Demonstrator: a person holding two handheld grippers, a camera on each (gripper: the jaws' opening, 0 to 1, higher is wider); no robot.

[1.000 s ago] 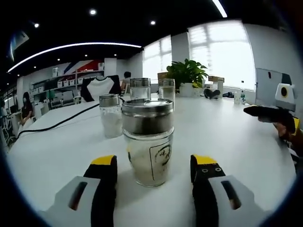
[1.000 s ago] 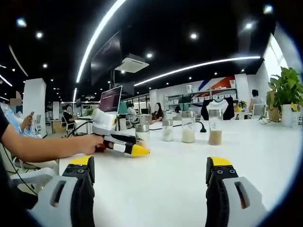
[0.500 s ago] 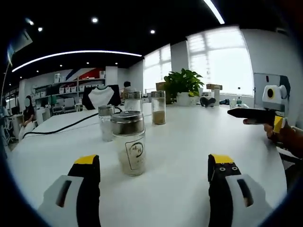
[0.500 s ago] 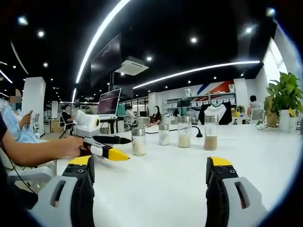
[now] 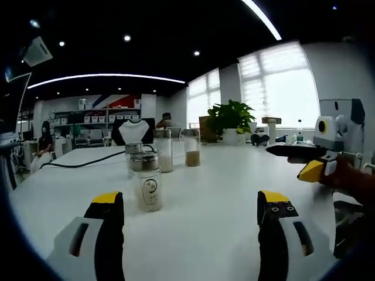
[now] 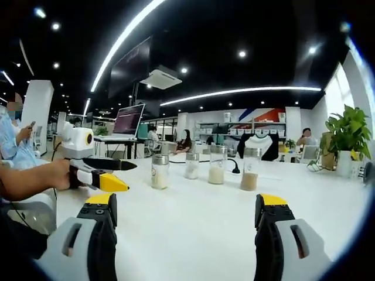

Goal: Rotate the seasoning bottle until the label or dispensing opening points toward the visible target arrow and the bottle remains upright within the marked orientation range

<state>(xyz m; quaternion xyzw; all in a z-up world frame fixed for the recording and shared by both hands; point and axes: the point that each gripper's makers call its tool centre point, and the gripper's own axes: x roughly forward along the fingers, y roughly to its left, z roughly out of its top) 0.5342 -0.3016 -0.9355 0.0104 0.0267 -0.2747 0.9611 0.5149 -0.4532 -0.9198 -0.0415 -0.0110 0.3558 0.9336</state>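
The seasoning bottle [image 5: 146, 182], a clear jar of pale powder with a steel lid and a printed label facing me, stands upright on the white table [image 5: 217, 181]. It is a short way beyond my left gripper [image 5: 190, 202], which is open and holds nothing. In the right gripper view the same bottle [image 6: 159, 171] stands just right of the left gripper [image 6: 101, 174], which a hand holds. My right gripper [image 6: 186, 202] is open over bare table, well back from the bottle. It also shows as the right gripper [image 5: 316, 161] at the far right of the left gripper view.
Three more shaker bottles [image 5: 191, 147] stand in a row behind the labelled one; they appear as jars [image 6: 217, 165] in the right gripper view too. A black cable [image 5: 82, 161] runs across the table's far left. A potted plant [image 5: 231, 117] sits at the far end.
My left gripper has drawn back from the bottle, which stood between its jaws a second ago and now stands apart. The jaws have spread wider. The right gripper has hardly moved.
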